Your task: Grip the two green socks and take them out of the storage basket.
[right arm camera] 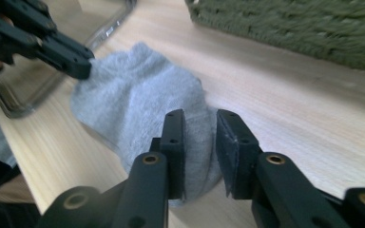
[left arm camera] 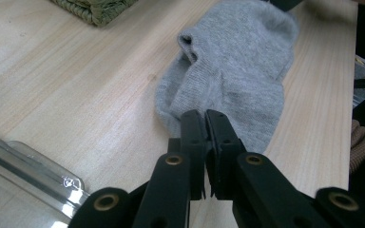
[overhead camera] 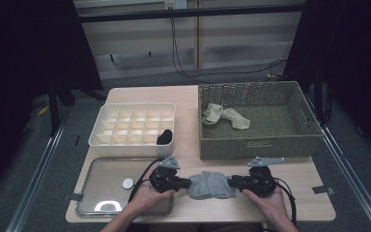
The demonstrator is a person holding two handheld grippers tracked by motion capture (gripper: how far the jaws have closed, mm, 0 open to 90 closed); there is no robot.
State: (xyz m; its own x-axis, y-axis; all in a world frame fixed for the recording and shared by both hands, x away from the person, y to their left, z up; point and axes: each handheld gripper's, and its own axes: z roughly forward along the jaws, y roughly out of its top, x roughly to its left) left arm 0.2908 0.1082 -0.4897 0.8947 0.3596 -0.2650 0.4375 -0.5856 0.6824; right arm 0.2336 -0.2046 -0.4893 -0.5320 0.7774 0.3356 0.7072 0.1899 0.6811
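A grey sock (overhead camera: 211,185) lies bunched on the wooden table near its front edge, between my two grippers. My left gripper (overhead camera: 187,183) is at the sock's left end; in the left gripper view its jaws (left arm camera: 204,118) are pressed together on the edge of the grey sock (left arm camera: 233,76). My right gripper (overhead camera: 232,182) is at the sock's right end. In the right gripper view it (right arm camera: 200,118) stands open, its jaws hovering over the end of the grey sock (right arm camera: 138,95) with a gap between them. The left gripper (right arm camera: 78,64) shows there too, at the sock's far end.
A green woven basket (overhead camera: 299,140) at the back right holds beige socks (overhead camera: 224,116). A white divided organizer (overhead camera: 133,145) at the back left has a black sock (overhead camera: 165,137) in one front compartment. A clear tray (overhead camera: 96,169) with a white disc (overhead camera: 128,183) lies front left.
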